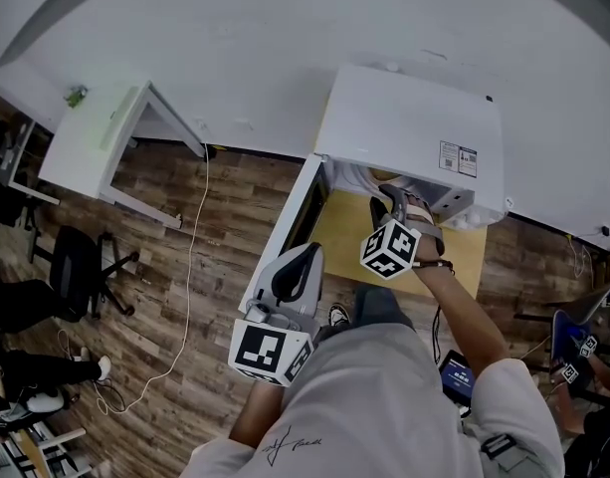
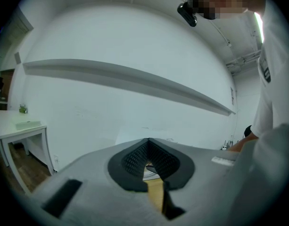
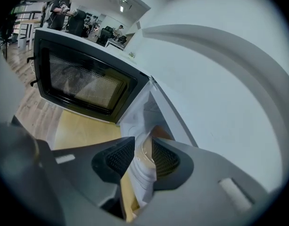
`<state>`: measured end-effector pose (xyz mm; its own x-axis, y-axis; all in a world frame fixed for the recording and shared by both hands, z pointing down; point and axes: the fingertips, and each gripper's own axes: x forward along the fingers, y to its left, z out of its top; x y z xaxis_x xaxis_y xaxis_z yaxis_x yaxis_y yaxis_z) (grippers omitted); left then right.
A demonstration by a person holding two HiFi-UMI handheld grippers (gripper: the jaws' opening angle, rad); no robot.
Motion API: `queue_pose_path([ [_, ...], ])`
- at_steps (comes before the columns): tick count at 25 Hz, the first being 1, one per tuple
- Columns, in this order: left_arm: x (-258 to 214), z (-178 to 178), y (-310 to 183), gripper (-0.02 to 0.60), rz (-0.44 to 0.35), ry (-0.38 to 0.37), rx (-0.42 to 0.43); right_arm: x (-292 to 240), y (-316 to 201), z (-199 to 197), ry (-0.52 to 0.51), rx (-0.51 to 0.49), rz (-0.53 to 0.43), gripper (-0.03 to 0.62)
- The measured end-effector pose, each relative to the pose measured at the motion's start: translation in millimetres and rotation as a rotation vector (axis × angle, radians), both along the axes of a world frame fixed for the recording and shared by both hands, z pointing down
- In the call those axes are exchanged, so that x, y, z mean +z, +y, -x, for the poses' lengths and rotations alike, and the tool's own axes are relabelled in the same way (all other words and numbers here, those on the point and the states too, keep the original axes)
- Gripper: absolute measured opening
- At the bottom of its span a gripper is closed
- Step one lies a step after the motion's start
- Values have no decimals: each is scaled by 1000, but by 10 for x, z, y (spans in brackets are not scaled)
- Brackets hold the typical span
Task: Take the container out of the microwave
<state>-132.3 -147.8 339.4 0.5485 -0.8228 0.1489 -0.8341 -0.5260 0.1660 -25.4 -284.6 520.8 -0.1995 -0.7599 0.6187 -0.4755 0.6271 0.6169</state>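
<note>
Starting at the bottom of the head view, a person's grey shirt is seen, with both arms stretched upward in the frame. The left gripper is held at lower centre, beside the edge of the open microwave door. Its jaws are pressed together at the tips and nothing is pinched between them. The right gripper is reached into the mouth of the white microwave at centre right. Its jaws are spread, and a pale, ribbed plastic container is framed between the pads, at the front of the oven cavity; whether the pads touch it cannot be told. A yellow tabletop is shown under the microwave. Farther off, dark wood flooring is crossed by a white cable. A black office chair is placed at the left edge, and a white table is set against the wall at upper left.
</note>
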Motion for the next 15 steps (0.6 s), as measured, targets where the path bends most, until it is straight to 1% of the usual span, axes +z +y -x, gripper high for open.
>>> queue_pose_path([
  [2,20,31,-7,0,13,0,-10,74,-23,2,11,1,14,138],
  [6,61,54,-83,0,33,1,-30,243,-135,-39,47,1,36,149],
  [15,164,56,-214,0,66,-7,-55,609,-412,-95,107,2,72,153],
])
